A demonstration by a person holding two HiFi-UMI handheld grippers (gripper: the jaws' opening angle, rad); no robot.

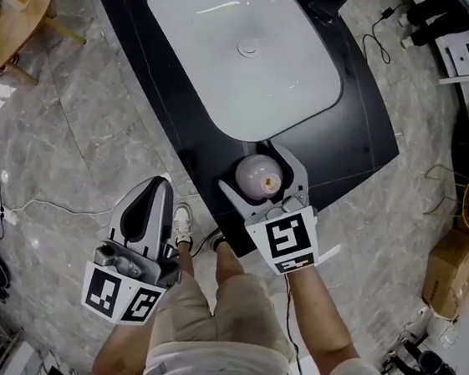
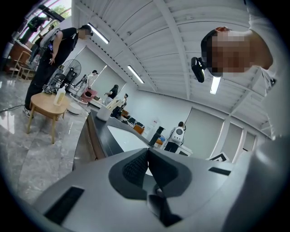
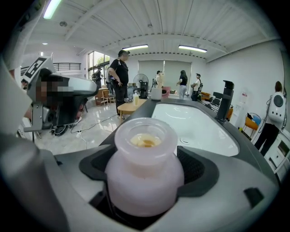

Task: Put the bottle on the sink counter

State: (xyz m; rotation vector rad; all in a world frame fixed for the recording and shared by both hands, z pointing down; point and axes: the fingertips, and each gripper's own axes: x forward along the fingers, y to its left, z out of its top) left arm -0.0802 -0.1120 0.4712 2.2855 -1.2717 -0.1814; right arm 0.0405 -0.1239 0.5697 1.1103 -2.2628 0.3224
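In the head view, we hold the bottle (image 1: 259, 177) in our right tongs (image 1: 266, 189). It is over the near edge of the black counter (image 1: 362, 126), just in front of the white sink (image 1: 244, 47). We cannot tell if it touches the counter. Our left tongs (image 1: 153, 196) are off the counter's left edge, over the floor (image 1: 71, 159).

In the left gripper view, the left tongs (image 2: 147, 156) are pressed together with nothing in them. The counter (image 2: 102, 136) lies ahead.

In the right gripper view, the right tongs (image 3: 145, 158) squeeze the round body of the bottle (image 3: 145, 174). It stands up straight, and we can see its open top. The sink (image 3: 190, 124) lies past it.

We think the job is almost done, because the bottle is at the counter. What is left is to set it down on a flat part and let go.
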